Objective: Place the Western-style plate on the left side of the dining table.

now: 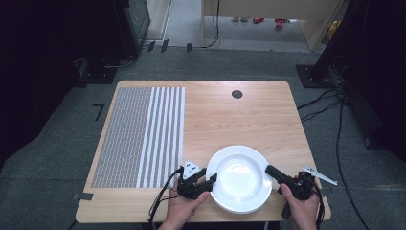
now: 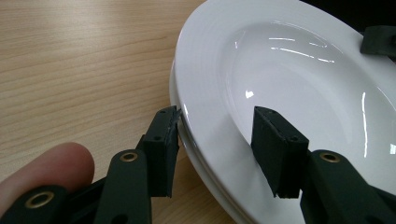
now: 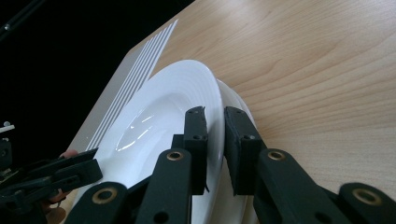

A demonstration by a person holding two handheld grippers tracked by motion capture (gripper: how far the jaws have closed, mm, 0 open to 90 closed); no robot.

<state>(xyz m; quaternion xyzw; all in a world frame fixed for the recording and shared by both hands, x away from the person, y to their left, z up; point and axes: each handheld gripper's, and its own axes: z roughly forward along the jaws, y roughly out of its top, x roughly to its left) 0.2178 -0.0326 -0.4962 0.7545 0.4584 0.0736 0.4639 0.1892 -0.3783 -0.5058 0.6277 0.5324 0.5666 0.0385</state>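
The white plates (image 1: 239, 178) sit near my edge of the wooden table (image 1: 249, 115), toward its right half: a glossy, deep-welled plate with a broad ribbed rim, stacked on at least one more like it, whose edge peeks out beneath in both gripper views. The glaze throws back bright streaks of light.

My right gripper (image 3: 215, 135) is clamped on the top plate's rim at its right side, one black jaw inside the rim and one outside, with the thin white edge pinched between them. My left gripper (image 2: 217, 140) straddles the rim on the opposite side with its jaws spread wide; the outer jaw touches the rim's edge, the inner one hangs over the well, so it is not yet squeezing. My fingertip (image 2: 44, 170) shows beside that gripper.

The table's pale grain runs smooth. To the left lies a flat mat (image 1: 139, 136), finely dotted grey with white stripes along its right side.
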